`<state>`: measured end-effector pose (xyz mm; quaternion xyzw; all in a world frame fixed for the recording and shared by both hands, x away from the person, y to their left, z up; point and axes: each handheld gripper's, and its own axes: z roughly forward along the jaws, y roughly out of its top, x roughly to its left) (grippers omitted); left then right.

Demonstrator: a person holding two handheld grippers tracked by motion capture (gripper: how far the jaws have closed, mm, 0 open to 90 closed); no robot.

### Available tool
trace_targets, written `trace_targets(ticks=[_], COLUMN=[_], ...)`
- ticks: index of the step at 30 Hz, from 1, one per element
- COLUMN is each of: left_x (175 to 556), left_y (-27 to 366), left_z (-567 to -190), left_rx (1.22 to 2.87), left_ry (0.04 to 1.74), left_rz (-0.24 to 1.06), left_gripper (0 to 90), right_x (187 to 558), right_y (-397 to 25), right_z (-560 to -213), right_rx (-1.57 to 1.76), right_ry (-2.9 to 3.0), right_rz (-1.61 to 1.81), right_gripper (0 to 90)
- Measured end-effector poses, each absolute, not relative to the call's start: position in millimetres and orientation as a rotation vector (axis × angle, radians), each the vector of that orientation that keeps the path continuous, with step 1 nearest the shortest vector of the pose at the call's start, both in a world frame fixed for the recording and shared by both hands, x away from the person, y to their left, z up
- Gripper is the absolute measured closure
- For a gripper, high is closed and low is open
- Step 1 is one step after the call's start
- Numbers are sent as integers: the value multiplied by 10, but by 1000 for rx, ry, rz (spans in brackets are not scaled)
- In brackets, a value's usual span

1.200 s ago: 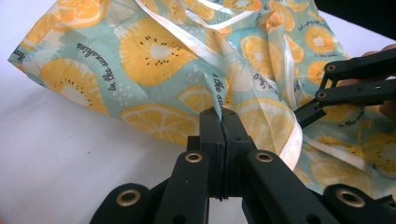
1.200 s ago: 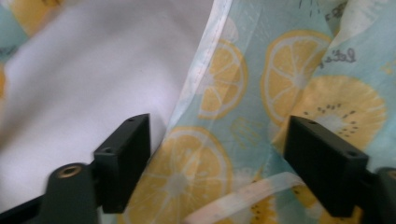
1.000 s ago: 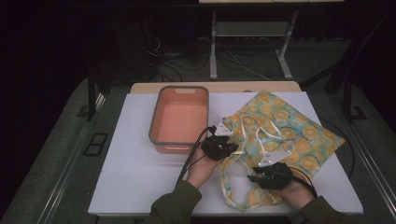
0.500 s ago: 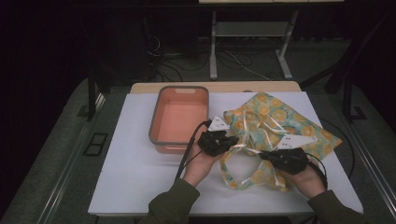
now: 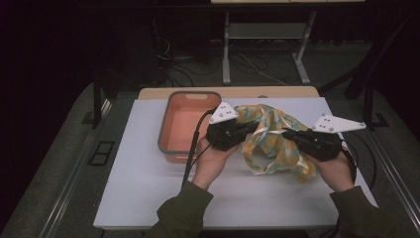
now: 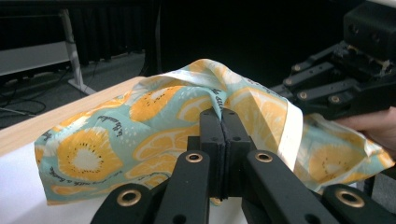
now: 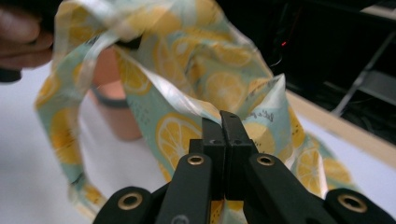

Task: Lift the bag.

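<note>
Salmon-pink bin [image 5: 188, 124] with grey rim at left of white table [image 5: 148, 188], empty as far as visible. Next over, left gripper [image 5: 246, 130], jaws clamped tight on a fold of lemon-print cloth [image 5: 270, 144]; same pinch seen in left gripper view [image 6: 219, 116], fabric [image 6: 140, 135] bunched over the closed jaws. Cloth lifted off the table in the middle, hanging crumpled between both tools, lower edge apparently brushing the surface, just right of the bin. Far right, right gripper [image 5: 288, 133], jaws also shut on a pale hem of the cloth [image 7: 187, 100], pinch at [image 7: 223, 122]; bin [image 7: 112, 107] visible behind the fabric.

Step in hand, judged: cloth picked up two-handed, gathered, likely headed for the bin or a fold. Next move calls for keeping both pinches firm, carrying left over the rim, lowering before release; loose tail could snag on the rim.
</note>
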<state>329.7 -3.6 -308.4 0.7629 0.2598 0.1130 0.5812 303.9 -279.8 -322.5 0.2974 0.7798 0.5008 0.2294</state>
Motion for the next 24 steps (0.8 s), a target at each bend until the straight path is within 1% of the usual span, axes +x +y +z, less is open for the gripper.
trace_targets(ticks=[4,10,11,16,17,19,20,22,24], left_x=[3483,3803,3851,4060,4089,4114,4118,4118,4101], left_y=[-110,-296,-336,-496,-522,-559,-570,-574,-547], left_z=[-3234,-3438,-3476,-3681,-3718,-3767,-3782,-3797,-3787], left_rx=[1801,1852,1865,1935,1946,1965,1970,1986,1991], left_ry=[659,739,753,830,844,855,861,860,856], left_rz=[249,272,275,278,275,293,299,307,330], left_gripper=[892,890,889,888,885,883,870,809,678], right_x=[3235,3543,3629,3778,3839,3865,3888,3921,3934], right_y=[-2820,-2879,-2911,-2974,-2992,-2995,-2993,-2986,-3021], right_z=[-3290,-3586,-3676,-3832,-3911,-3954,-3999,-4078,-4105], right_rx=[869,991,1035,1107,1140,1158,1169,1184,1222], right_ry=[2157,2193,2202,2215,2222,2235,2245,2265,2270], right_rz=[1351,1286,1268,1248,1236,1222,1207,1184,1217], right_gripper=[895,895,895,895,895,895,895,894,876])
